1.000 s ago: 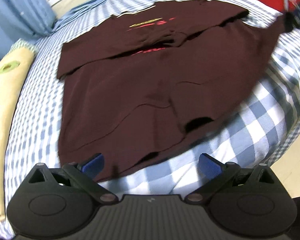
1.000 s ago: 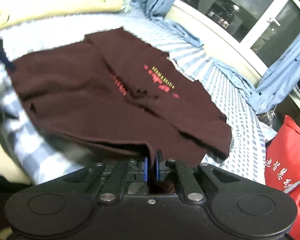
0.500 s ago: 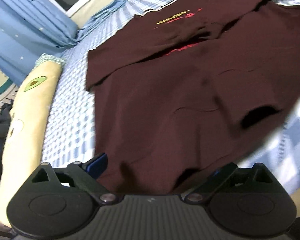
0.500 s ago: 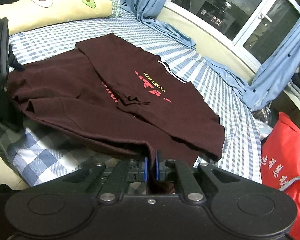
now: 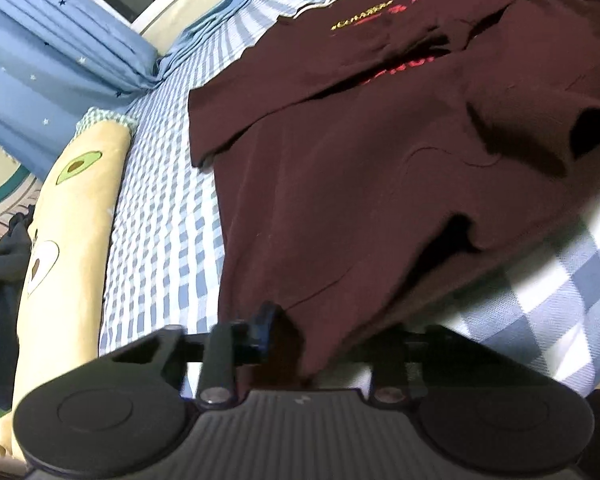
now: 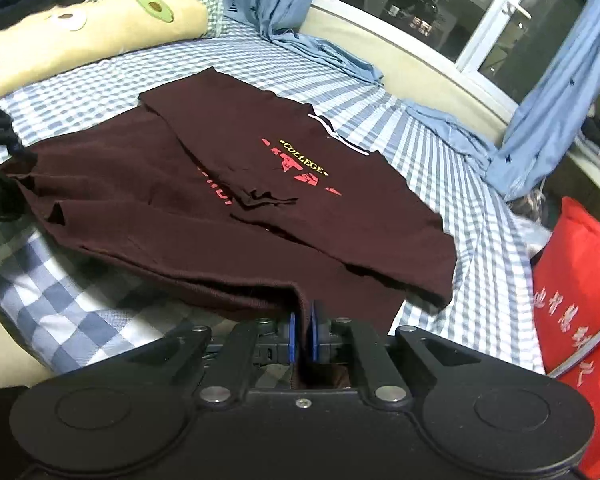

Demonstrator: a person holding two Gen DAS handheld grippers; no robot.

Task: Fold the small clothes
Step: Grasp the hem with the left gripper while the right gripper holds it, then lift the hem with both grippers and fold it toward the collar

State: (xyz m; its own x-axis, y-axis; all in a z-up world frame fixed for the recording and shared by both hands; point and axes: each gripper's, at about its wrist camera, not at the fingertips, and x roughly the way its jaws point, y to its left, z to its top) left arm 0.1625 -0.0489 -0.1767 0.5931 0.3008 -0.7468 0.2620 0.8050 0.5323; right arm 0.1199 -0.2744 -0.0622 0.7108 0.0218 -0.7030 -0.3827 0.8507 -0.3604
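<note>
Left wrist view: my left gripper [image 5: 300, 344] has its fingers drawn in around the near hem corner of the dark maroon cotton T-shirt [image 5: 360, 184]; cloth drapes over the gap, so whether the grip is firm I cannot tell.
Shirt position: spread on the blue-and-white checked bedsheet [image 5: 160, 216], stretching away from my fingers toward the printed chest.
Right wrist view: my right gripper [image 6: 302, 339] is clamped on the other hem corner.
Long axis: hem at my fingers, collar far.
Deciding relation: both hands sit at the hem edge, equally near; I judge the fold runs forward, hem onto chest.
Bystanders: yellow avocado-print bolster pillow [image 6: 80, 36]; red bag [image 6: 580, 320].
</note>
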